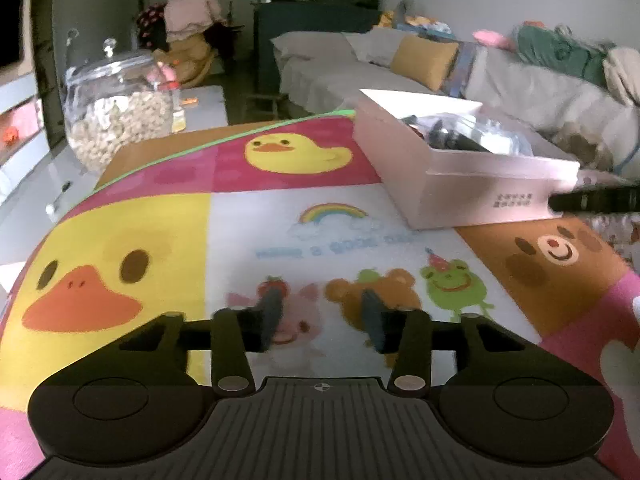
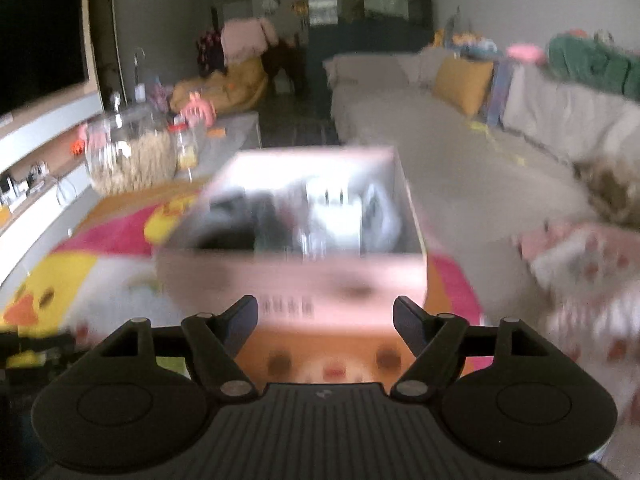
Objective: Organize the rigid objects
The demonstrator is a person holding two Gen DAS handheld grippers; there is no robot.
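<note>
A pale pink open box (image 1: 480,184) stands on the colourful cartoon mat (image 1: 248,208) at the right, with dark and shiny objects (image 1: 464,136) inside. My left gripper (image 1: 322,314) is open and empty, low over the mat's animal pictures, well short of the box. In the blurred right wrist view the box (image 2: 304,276) is straight ahead and close, its contents (image 2: 320,216) unclear. My right gripper (image 2: 325,320) is open and empty, just in front of the box's near wall. One dark right finger (image 1: 596,199) shows at the box's near corner.
A glass jar (image 1: 116,116) of pale pieces stands beyond the mat's far left corner, also in the right wrist view (image 2: 132,156). A grey sofa (image 1: 400,68) with a yellow cushion (image 1: 424,60) runs behind and to the right. A low grey table (image 1: 204,108) lies beyond.
</note>
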